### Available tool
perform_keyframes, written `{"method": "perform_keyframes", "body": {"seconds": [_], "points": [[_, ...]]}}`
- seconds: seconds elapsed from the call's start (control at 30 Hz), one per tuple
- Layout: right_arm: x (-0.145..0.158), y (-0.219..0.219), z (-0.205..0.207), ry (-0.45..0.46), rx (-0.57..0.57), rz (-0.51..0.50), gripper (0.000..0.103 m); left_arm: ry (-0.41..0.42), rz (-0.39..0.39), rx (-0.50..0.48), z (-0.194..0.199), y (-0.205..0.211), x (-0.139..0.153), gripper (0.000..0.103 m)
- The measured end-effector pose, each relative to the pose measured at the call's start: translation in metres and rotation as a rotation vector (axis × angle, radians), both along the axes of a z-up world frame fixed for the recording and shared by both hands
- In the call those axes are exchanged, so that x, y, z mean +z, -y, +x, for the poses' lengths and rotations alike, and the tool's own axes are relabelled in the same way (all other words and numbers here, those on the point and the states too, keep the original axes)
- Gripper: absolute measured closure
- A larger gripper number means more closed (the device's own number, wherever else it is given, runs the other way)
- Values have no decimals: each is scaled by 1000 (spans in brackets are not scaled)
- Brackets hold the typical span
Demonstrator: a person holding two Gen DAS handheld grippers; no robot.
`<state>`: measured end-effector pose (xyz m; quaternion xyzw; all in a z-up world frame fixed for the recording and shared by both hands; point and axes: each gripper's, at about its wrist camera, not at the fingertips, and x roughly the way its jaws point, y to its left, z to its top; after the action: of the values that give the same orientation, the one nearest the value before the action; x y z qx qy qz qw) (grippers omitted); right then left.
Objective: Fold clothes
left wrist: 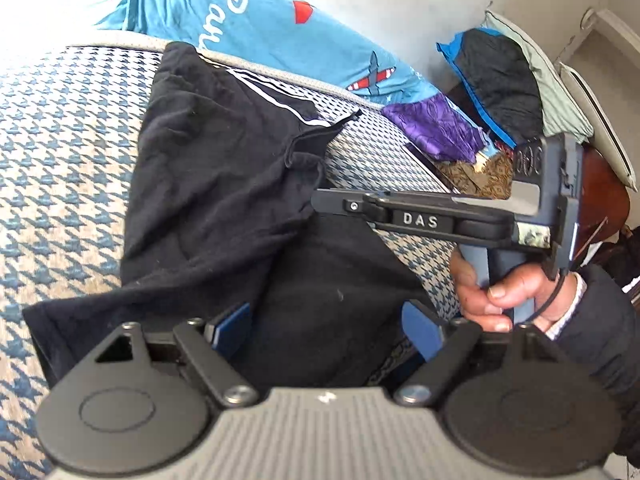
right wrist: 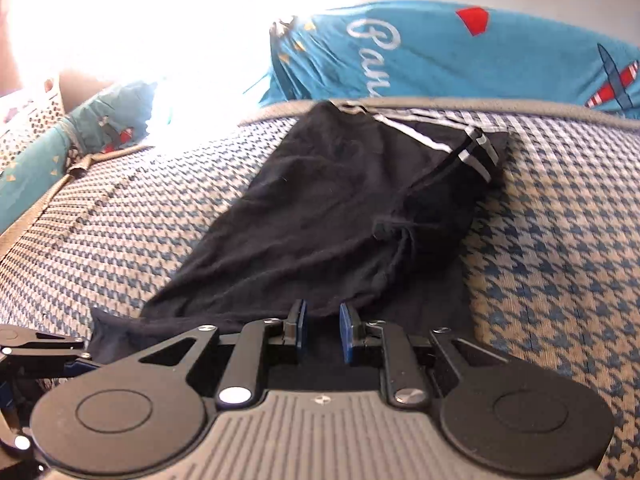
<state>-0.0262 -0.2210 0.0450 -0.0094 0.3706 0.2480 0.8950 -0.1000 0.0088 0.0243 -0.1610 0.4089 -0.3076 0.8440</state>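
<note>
Garment: black clothing with white side stripes is lying folded over on the houndstooth bedcover, one end reaching the cover's far edge.
Left gripper: jaws are standing wide apart over the garment's near end, pressing nothing.
Right gripper: blue pads are sitting a narrow gap apart at the garment's near hem; whether cloth is pinched, I cannot tell.
Right hand: fingers are wrapping the handle, dark sleeve at the wrist.
Backdrop: blue printed bedding is lying beyond the cover.

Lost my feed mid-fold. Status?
Left hand-held gripper open over black garment. Right hand-held gripper nearly closed at its near edge, grip unclear. Nothing blocking.
</note>
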Motion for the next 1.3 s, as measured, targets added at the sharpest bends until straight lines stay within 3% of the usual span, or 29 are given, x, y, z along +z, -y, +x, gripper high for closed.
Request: {"method": "perform_keyframes", "body": {"seconds": [0.2,0.33,0.5,0.53,0.63,0.77,1.07,1.3], "points": [[-7,-33,5,-3,159,-16,74,48,73,119,-2,-25,12,21],[-15,-54,5,10,223,-59,49,68,92,172,-3,-41,16,21],[-26,-67,5,10,262,-125,47,77,124,198,1,-45,14,19],[-26,-68,2,24,283,-145,48,79,118,198,2,-45,15,19],[-29,-69,-6,43,321,-191,73,80,118,189,3,-44,14,18],[-26,-61,-11,52,327,-203,93,77,134,192,2,-42,12,17],[-16,-30,-36,29,324,-216,96,44,133,237,8,-45,3,15],[-25,-21,-62,0,293,-315,101,49,157,194,8,-30,-4,12]]}}
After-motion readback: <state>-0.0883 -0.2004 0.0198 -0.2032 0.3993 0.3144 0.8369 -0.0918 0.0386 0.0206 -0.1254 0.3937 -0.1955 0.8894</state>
